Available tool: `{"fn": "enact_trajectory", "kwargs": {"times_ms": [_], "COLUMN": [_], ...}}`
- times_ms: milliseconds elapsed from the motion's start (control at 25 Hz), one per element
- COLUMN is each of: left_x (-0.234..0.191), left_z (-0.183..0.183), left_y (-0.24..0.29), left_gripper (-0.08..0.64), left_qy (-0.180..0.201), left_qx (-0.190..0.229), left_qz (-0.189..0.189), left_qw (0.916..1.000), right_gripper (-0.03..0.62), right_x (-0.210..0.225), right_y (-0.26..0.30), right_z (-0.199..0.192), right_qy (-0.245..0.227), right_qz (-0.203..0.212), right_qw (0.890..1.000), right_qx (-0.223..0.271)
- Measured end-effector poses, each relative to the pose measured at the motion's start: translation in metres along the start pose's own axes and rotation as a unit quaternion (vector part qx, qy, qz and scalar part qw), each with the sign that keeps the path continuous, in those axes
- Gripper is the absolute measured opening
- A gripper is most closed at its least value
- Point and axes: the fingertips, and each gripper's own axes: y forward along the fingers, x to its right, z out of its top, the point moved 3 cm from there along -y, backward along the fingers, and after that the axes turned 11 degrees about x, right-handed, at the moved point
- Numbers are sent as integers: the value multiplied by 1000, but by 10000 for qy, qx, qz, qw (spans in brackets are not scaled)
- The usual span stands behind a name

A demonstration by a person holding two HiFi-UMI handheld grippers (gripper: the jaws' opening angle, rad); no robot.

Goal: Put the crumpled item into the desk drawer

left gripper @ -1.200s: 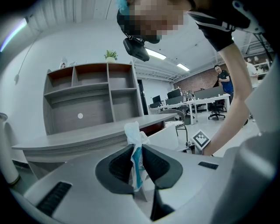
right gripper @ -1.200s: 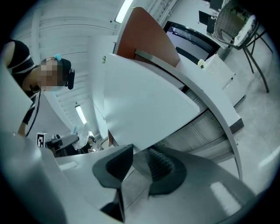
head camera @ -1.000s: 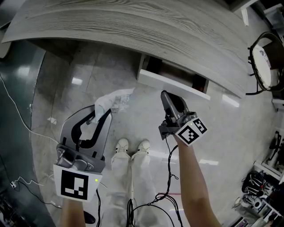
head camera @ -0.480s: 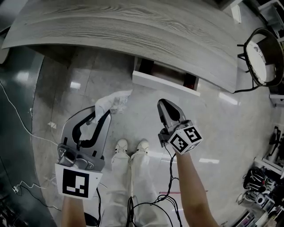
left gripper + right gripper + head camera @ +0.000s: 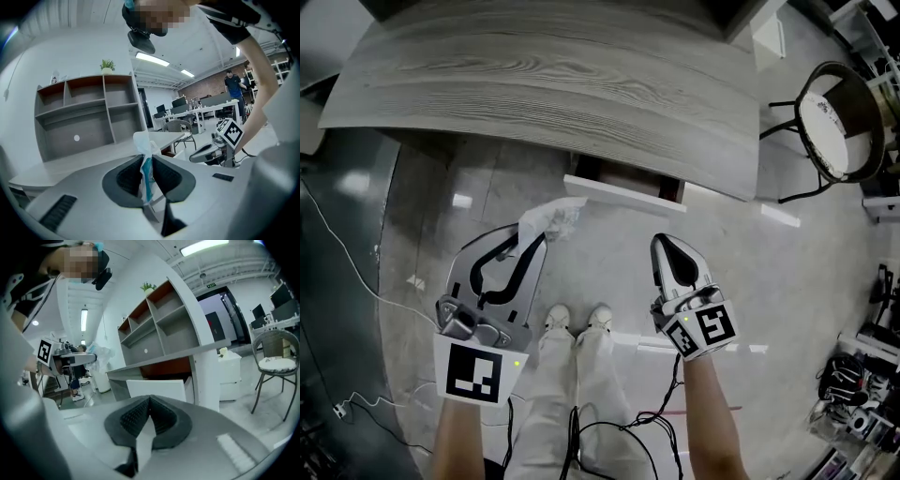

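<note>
The crumpled item (image 5: 549, 219), a white and teal wad, is pinched in my left gripper (image 5: 534, 240), which is shut on it just in front of the open desk drawer (image 5: 619, 194). In the left gripper view the crumpled item (image 5: 144, 161) stands up between the pads of my left gripper (image 5: 146, 165). My right gripper (image 5: 667, 247) hangs to the right of the drawer. Its jaws have just been closing with nothing between them. In the right gripper view my right gripper (image 5: 149, 401) is shut and empty, and it faces the drawer's white front (image 5: 157, 388).
The grey wood-grain desk top (image 5: 562, 75) spans the upper head view. A round-seat chair (image 5: 839, 131) stands at the right. Cables (image 5: 352, 267) trail over the glossy floor at left. My shoes (image 5: 577, 319) are between the grippers. A shelf unit (image 5: 159, 319) rises behind the desk.
My right gripper has rolled so that its marker cube faces up, and its jaws have closed. Both grippers sit lower in the head view. The left one still holds the wad.
</note>
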Motion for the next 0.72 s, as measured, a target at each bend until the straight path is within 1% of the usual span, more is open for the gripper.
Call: {"fn": "enact_trajectory", "kwargs": {"times_ms": [240, 400, 520, 600, 640, 720], "left_x": [6, 3, 0, 3, 5, 10], "left_z": [18, 27, 23, 14, 10, 4], "left_y": [14, 24, 37, 49, 55, 67], "left_gripper": [60, 60, 60, 60, 60, 60], "left_qy": [144, 316, 487, 731, 916, 1366], "left_qx": [53, 51, -99, -307, -423, -646], "left_qz": [-199, -288, -279, -349, -420, -578], "left_qw": [9997, 9991, 9984, 9962, 9940, 9868], "right_gripper": [9, 9, 9, 9, 9, 9], "right_x": [10, 11, 11, 11, 11, 12], "right_y": [-20, -26, -30, -33, -35, -37], "right_z": [54, 80, 92, 97, 98, 101], "right_qy": [-420, -523, -579, -588, -582, -571], "right_qz": [-405, -547, -621, -653, -667, -694], "right_qw": [9979, 9962, 9952, 9948, 9947, 9945], "right_qx": [290, 423, 484, 510, 521, 538]}}
